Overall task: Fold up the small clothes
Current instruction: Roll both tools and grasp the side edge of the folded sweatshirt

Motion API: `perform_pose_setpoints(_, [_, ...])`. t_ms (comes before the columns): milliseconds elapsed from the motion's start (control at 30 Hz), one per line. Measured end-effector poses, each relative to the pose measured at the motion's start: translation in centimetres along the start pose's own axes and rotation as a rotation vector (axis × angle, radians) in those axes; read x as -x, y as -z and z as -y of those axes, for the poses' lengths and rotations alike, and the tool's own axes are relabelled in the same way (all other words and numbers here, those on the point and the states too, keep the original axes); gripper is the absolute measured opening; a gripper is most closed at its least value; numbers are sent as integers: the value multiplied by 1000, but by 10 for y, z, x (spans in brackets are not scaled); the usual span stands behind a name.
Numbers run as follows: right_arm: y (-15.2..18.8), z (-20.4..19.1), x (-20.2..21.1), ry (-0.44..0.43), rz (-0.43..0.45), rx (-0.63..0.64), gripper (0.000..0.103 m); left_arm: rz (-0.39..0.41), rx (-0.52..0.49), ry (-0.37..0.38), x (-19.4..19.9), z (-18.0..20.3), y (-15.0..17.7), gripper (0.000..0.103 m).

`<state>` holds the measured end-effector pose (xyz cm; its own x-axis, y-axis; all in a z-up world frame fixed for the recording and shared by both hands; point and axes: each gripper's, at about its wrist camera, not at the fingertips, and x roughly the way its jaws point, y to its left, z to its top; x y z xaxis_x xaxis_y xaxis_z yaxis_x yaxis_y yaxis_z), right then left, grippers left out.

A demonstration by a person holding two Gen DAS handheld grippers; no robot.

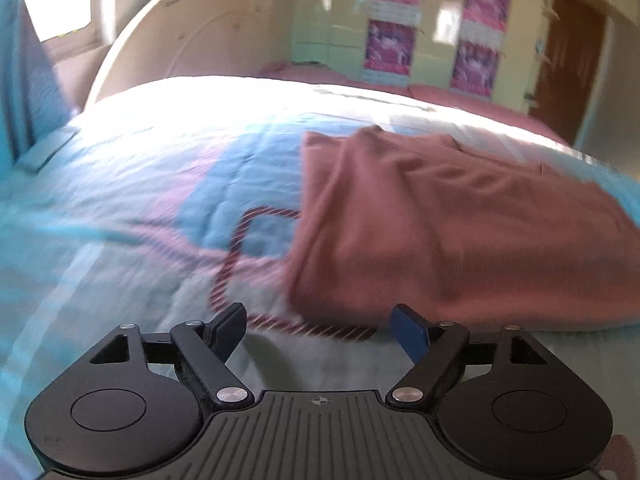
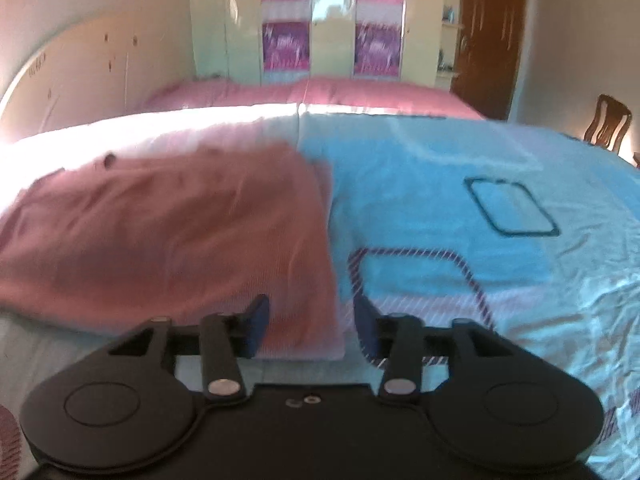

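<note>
While both cameras look across the same bed (image 1: 120, 184), each catches things the other misses. From the left wrist, the pink garment (image 1: 448, 232) lies flat on the blue quilt, ahead and to the right of the left gripper (image 1: 320, 330), with a curved headboard (image 1: 192, 32) and a bright window (image 1: 56, 0) off to the left. The garment's near left corner sits just beyond the jaws, which stand wide apart with nothing between them; the gripper hangs low over the quilt, pointing forward.

From the right wrist, the garment (image 2: 168, 240) fills the left half, its right edge running straight toward the right gripper (image 2: 310, 328). A wooden chair (image 2: 608, 124) and a brown door (image 2: 492, 32) show on the right, and a wardrobe (image 2: 328, 20) with purple panels stands behind the bed (image 2: 520, 240). These jaws are also apart, straddling the garment's near right corner without clamping it; whether they touch the cloth cannot be told. The view is blurred.
</note>
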<state>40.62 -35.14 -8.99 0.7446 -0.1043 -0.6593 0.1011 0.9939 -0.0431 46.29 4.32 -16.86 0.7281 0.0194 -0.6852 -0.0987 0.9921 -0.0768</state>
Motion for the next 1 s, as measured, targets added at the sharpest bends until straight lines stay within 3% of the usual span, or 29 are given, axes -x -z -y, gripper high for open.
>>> perform_pose_setpoints(67, [-1,3,6,-4,9,-18,40,-3,52,25,8,-9,7,79])
perform_pose_setpoints(167, [-2,1,10,-15,16,-28,18,0,203,120,16,-20,16,77])
perform_pose_setpoints(200, [-2,-1,10,-20,18,-30,16,5,276,166,16,-24,18,70])
perform_pose_setpoints(300, [-4,-11,9,-33,14,-23,16,21,488,247,8,-31,26,47])
perform_pose_setpoints(367, [-7,-21,6,-62,13,-15,16,13,596,260,-3,-33,33,46])
perform_pose_setpoints(533, [-21,-54,1,-149,30,18,12,28,748,282,-25,-33,38,47])
perform_pose_setpoints(667, [-37,-82,-14,-211,25,28,11,52,796,291,-45,-32,28,47])
perform_pose_setpoints(867, [-60,-122,-52,-304,-8,17,8,63,751,285,-79,-25,-7,47])
perform_pose_setpoints(1000, [-67,-148,-73,-360,-16,35,7,75,739,268,-84,-18,-12,45])
